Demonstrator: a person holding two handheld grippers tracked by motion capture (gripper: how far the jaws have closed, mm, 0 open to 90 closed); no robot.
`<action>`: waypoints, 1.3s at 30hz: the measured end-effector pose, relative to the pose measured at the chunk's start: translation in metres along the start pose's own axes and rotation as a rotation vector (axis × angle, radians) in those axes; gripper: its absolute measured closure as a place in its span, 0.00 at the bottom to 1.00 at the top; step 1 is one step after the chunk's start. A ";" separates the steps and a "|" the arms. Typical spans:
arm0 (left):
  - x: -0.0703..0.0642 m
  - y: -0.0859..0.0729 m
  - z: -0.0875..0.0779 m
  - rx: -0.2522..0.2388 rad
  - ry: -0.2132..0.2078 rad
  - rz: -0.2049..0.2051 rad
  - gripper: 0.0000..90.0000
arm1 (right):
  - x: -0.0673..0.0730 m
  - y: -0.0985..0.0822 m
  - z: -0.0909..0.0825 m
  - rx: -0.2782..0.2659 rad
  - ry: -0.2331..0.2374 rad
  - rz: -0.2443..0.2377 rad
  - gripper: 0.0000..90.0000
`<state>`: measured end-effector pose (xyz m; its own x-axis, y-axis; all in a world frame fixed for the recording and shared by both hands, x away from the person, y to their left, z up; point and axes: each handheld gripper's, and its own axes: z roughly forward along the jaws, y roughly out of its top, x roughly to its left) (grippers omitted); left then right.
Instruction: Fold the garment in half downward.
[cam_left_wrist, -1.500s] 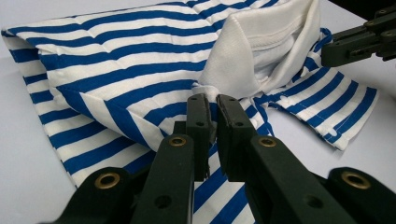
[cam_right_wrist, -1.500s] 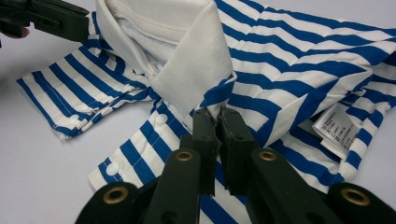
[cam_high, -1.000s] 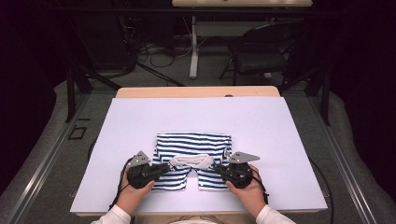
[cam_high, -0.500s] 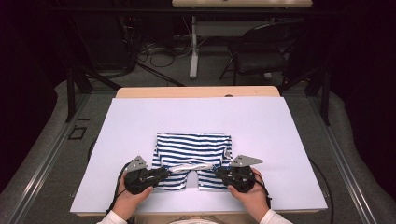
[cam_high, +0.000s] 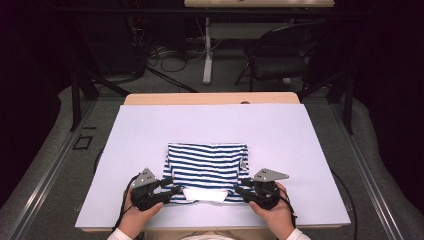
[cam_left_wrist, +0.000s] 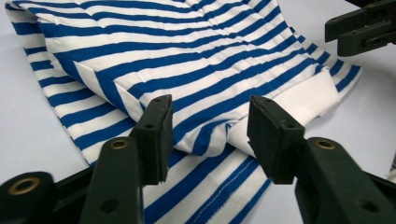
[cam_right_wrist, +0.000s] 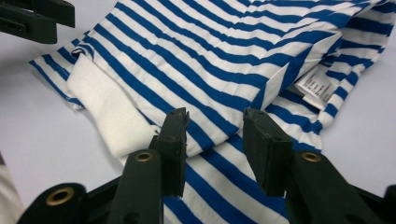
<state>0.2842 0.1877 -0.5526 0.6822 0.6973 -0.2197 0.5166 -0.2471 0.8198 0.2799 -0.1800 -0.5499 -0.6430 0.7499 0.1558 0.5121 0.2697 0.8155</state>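
Both grippers have pulled the shirt (cam_high: 206, 167) hem toward the near table (cam_high: 300, 150) edge; left gripper (cam_left_wrist: 210, 123) and right gripper (cam_right_wrist: 212, 140) jaws just opening, letting the fold settle flat.

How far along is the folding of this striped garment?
Done: the striped garment lies as a compact rectangle on the white tabletop, near edge folded over, white band showing. In hand: the left gripper and right gripper have just been opening, fabric loose between the fingers. Left: probably withdrawing, maybe another fold.
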 end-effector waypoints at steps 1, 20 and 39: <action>0.001 0.000 0.000 -0.001 0.004 0.002 0.53 | 0.000 0.000 0.000 -0.004 -0.005 -0.001 0.65; 0.006 0.000 0.002 -0.010 0.035 -0.002 0.45 | 0.002 0.001 0.009 -0.054 -0.005 -0.047 0.48; 0.004 0.008 -0.001 -0.017 0.044 -0.012 0.45 | 0.006 0.004 0.010 -0.094 0.002 -0.092 0.41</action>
<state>0.2906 0.1891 -0.5470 0.6526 0.7290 -0.2065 0.5152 -0.2271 0.8264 0.2839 -0.1682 -0.5509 -0.6861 0.7232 0.0793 0.3958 0.2795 0.8748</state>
